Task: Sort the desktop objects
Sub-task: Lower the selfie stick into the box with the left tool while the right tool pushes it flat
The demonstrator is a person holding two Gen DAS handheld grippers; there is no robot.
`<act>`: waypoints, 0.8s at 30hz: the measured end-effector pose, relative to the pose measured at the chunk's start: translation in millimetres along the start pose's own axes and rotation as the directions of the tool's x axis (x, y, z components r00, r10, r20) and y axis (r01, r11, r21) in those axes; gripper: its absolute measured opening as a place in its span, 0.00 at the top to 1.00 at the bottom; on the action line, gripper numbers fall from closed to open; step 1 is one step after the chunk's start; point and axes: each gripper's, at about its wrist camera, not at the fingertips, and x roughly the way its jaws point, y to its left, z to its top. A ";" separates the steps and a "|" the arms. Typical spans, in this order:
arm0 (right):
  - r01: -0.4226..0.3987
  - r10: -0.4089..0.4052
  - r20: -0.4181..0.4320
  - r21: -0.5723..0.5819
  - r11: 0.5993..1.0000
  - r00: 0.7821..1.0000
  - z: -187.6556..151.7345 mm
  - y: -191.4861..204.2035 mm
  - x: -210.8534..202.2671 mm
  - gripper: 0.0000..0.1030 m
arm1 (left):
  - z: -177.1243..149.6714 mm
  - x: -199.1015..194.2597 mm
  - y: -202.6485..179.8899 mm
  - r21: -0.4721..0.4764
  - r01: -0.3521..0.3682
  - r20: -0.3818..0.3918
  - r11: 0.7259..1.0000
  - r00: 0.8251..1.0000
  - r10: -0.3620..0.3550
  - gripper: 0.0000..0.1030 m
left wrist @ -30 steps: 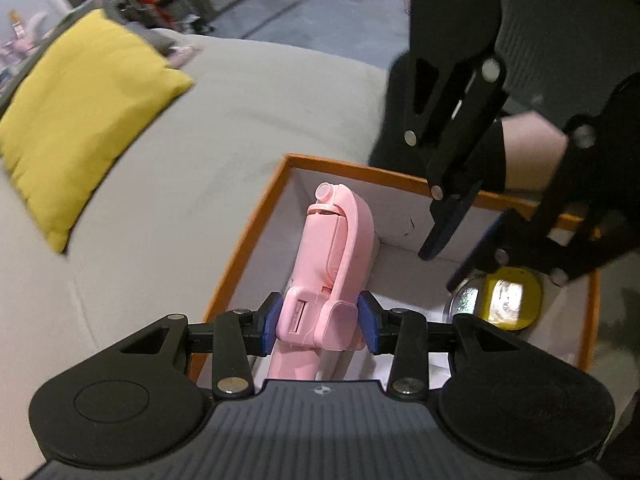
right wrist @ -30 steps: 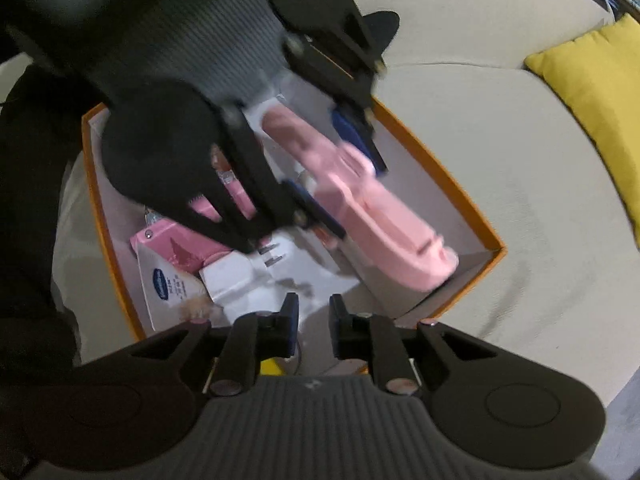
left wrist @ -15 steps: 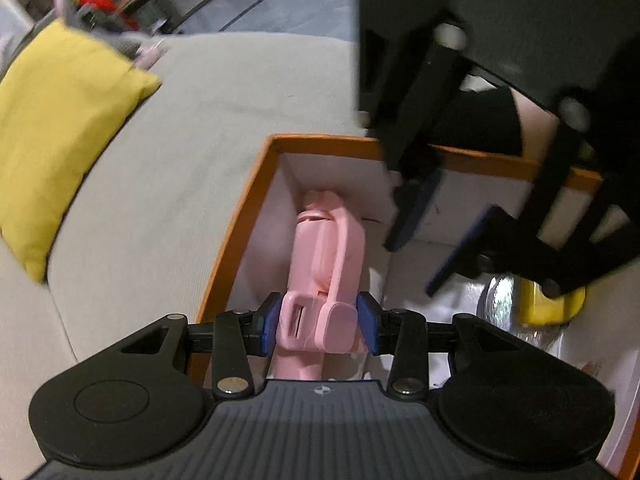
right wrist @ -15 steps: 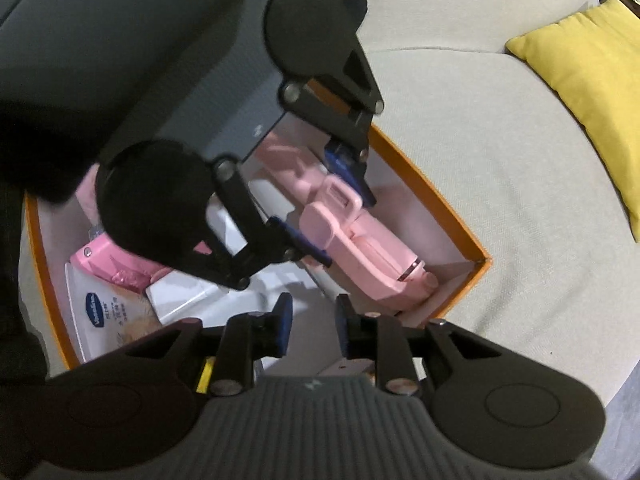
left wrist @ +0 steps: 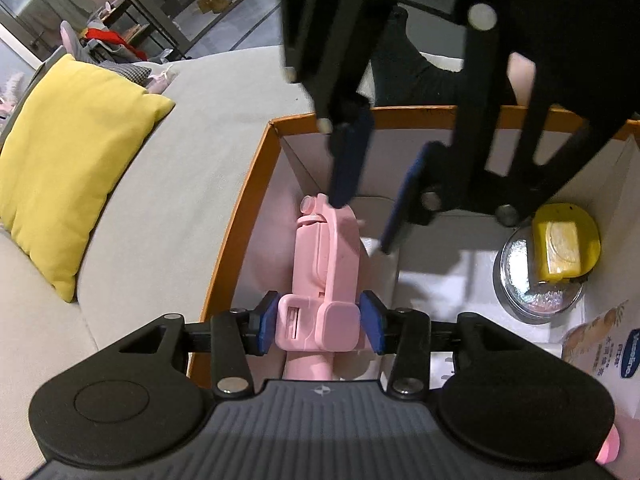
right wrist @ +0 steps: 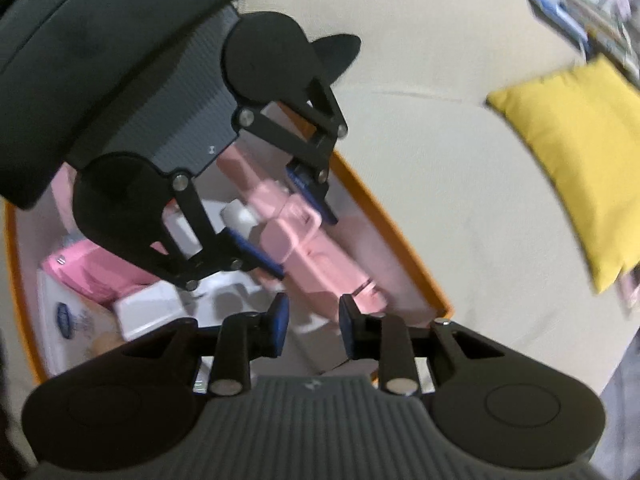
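Observation:
A pink folding device lies lengthwise along the left wall inside the orange-rimmed box. My left gripper has its blue pads against both sides of the device's near end, and its jaws are opening. The right wrist view shows the same device between the left gripper's pads, inside the box. My right gripper hovers over the box with its jaws opening and nothing between them. In the left wrist view, the right gripper hangs over the device's far end.
Inside the box sit a silver tin with a yellow lid, a Vaseline packet, a pink packet and a white block. The box rests on a beige sofa with a yellow cushion beside it.
The right gripper's jaws have spread from nearly shut to clearly apart. The left gripper has sunk a little, carrying the pink device lower into the box. The right gripper now looms closer over the box.

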 end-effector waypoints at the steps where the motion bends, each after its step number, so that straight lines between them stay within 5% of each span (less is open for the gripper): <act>1: 0.018 -0.019 -0.009 -0.041 0.999 1.000 1.2 3.0 4.4 0.69 | 1.1 0.8 0.0 0.004 0.004 0.001 1.000 1.000 -0.004 0.52; 7: 0.070 -0.076 -0.024 -0.189 0.979 0.997 3.4 16.4 26.1 0.65 | 0.5 2.0 1.2 0.019 0.008 0.007 1.000 1.000 -0.008 0.51; 20: 0.147 -0.158 -0.080 -0.137 0.980 0.984 1.9 21.3 35.2 0.65 | -39.1 -23.2 10.2 -0.023 -0.107 -0.059 0.994 0.993 0.106 0.50; 24: 0.147 -0.154 -0.089 -0.081 0.986 0.984 0.2 19.3 34.4 0.66 | -52.2 -20.3 16.1 -0.097 -0.097 -0.117 0.991 0.989 0.086 0.60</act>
